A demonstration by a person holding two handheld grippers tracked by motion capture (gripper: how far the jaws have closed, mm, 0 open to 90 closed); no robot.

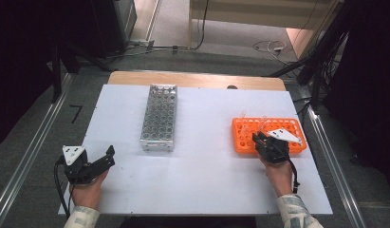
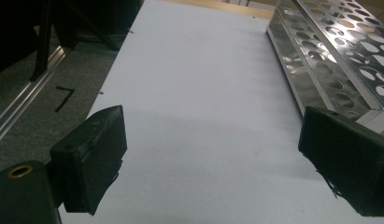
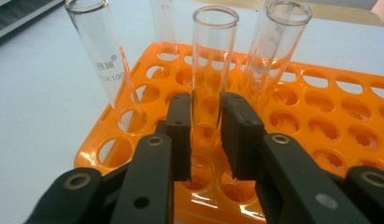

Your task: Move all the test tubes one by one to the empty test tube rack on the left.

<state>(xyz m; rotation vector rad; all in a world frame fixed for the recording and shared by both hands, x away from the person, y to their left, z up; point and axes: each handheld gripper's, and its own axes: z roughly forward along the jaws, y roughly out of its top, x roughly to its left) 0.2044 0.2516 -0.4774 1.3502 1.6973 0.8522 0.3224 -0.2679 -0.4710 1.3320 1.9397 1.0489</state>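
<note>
Right gripper [image 3: 206, 135] clamps a clear test tube [image 3: 213, 56] standing in the orange rack [image 3: 320, 93]. Neighbouring tube [image 3: 105, 65] reads "X100". Left gripper [image 2: 210, 158] rests open

Rack [image 3: 292, 98]: bright orange, rows of round holes. Glass tubes [image 3: 213, 70]: clear, faint white lettering. Second rack [image 1: 159, 118]: shiny silver metal, perforated with round holes. Table top [image 1: 207, 161]: plain white, wooden edge. Grippers [image 3: 206, 135]: matt black. Sleeves [image 1: 294, 213]: pale, patterned.
</note>
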